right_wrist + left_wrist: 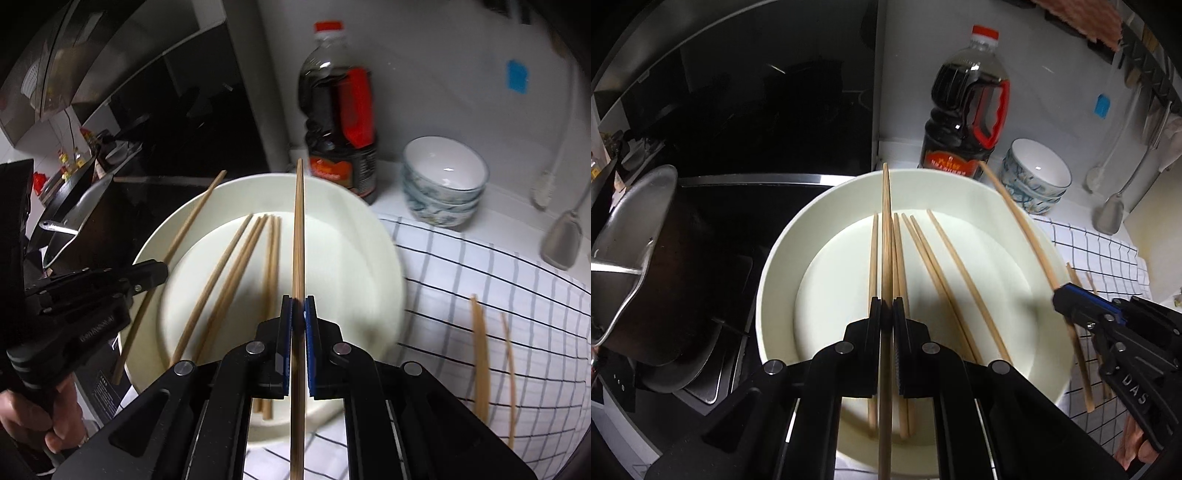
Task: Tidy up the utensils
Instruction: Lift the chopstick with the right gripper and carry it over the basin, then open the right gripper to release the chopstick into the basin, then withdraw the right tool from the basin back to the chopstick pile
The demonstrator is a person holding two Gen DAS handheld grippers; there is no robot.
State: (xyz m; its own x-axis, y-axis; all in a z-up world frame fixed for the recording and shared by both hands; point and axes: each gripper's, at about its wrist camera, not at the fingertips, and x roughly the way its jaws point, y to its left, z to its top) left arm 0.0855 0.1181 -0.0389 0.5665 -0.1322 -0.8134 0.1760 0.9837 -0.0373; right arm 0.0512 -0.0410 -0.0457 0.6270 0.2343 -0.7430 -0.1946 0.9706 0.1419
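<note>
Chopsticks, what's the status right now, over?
Left hand-held gripper shut on one chopstick. Right hand-held gripper shut on another chopstick. Five lie in the white dish, more on the checked cloth. Nothing blocking.

Ahead of your fingers the white counter (509,206) carried a cream dish (373,258), a sauce bottle (338,122), stacked bowls (443,181) and, right of them, a checked cloth (517,295) bearing loose chopsticks (480,362).

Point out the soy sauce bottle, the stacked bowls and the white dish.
soy sauce bottle (960,122), left wrist view, dark body.
stacked bowls (443,192), right wrist view, top bowl's outer wall.
white dish (827,295), left wrist view, bare floor.
</note>
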